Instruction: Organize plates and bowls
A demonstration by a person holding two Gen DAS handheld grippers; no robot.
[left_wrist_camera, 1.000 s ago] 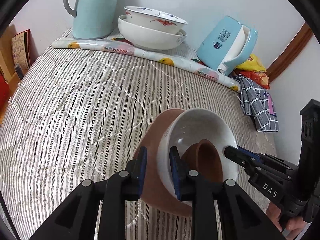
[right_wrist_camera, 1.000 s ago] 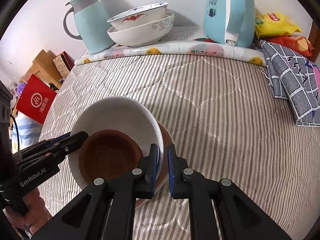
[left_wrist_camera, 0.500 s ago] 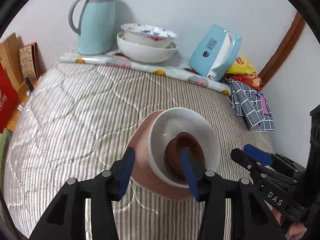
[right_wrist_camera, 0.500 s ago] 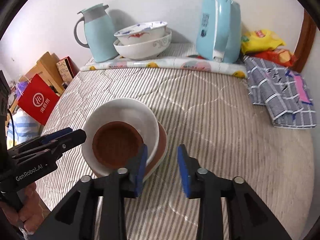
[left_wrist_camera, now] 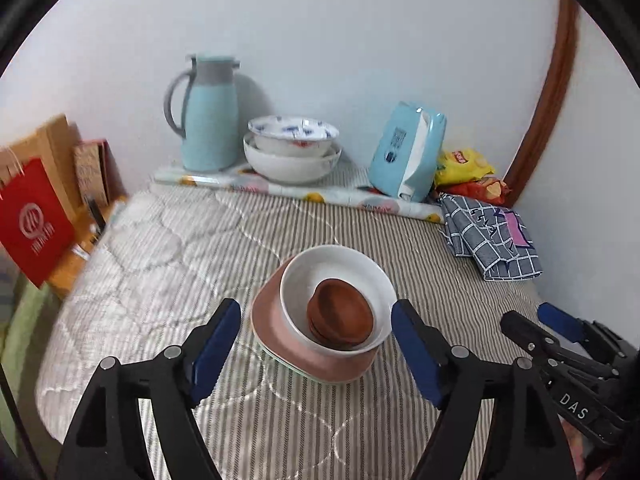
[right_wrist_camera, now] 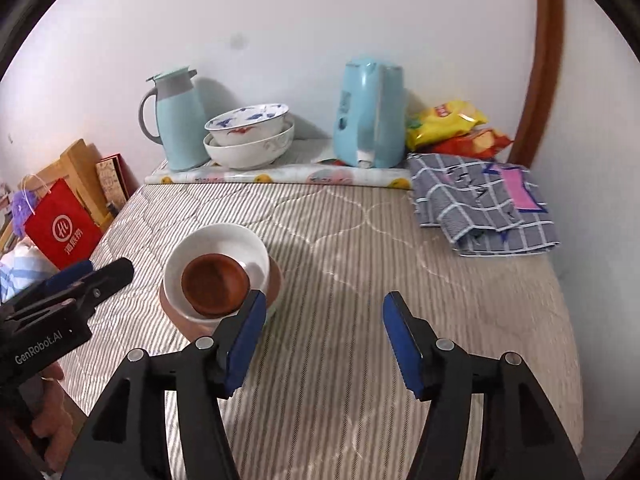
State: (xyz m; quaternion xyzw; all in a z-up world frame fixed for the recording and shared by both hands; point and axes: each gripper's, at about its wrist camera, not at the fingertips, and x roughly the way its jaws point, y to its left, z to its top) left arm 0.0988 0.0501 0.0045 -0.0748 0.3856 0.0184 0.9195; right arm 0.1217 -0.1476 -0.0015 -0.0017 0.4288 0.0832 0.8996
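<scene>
On the striped quilt rests a stack: a pink plate (left_wrist_camera: 280, 336) over a pale green one, a white bowl (left_wrist_camera: 340, 272) on it, and small brown bowls (left_wrist_camera: 340, 314) nested inside. My left gripper (left_wrist_camera: 316, 312) hovers above and short of the stack. Its jaws are opening, and the blue pads touch nothing. The right gripper (left_wrist_camera: 528, 318) shows at the right edge. In the right wrist view the white bowl (right_wrist_camera: 224, 240) and brown bowls (right_wrist_camera: 214, 284) lie left of my right gripper (right_wrist_camera: 325, 302). Its jaws are opening over bare quilt. The left gripper (right_wrist_camera: 106, 270) reaches in from the left.
Against the back wall stand a pale blue jug (left_wrist_camera: 208, 120), two stacked patterned bowls (left_wrist_camera: 292, 148) and a blue tissue box (left_wrist_camera: 408, 156). Snack bags (left_wrist_camera: 464, 162) and a checked cloth (left_wrist_camera: 492, 240) fill the right corner. A red paper bag (left_wrist_camera: 32, 220) stands off the left edge.
Both grippers let go of the white bowl's rim, spread their jaws and drew back and upward. The stack stays put on the quilt.
</scene>
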